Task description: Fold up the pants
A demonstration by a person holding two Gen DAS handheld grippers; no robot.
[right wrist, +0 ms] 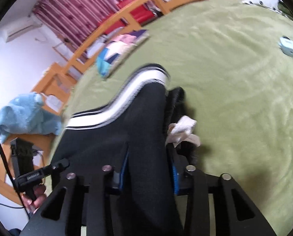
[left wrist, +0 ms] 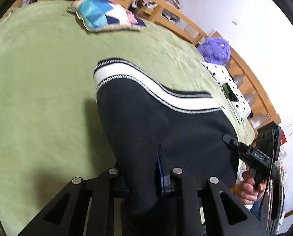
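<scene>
Premises: a home bedroom. A bed (left wrist: pixel 48 78) under green cover, wooden bed frame (left wrist: pixel 185 19), cushion (left wrist: pixel 103 13), plush toys (left wrist: pixel 215 49), curtains (right wrist: pixel 83 9).

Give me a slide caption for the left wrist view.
Left hand-held gripper clamps black pants over a green bedspread.

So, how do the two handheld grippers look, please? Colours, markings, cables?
Both are black. The left gripper and right gripper each have two fingers with blue pads and round silver pins. Seen from the left wrist, the right one bears white lettering, a pistol-style handle, a black cable and a green light.
</scene>
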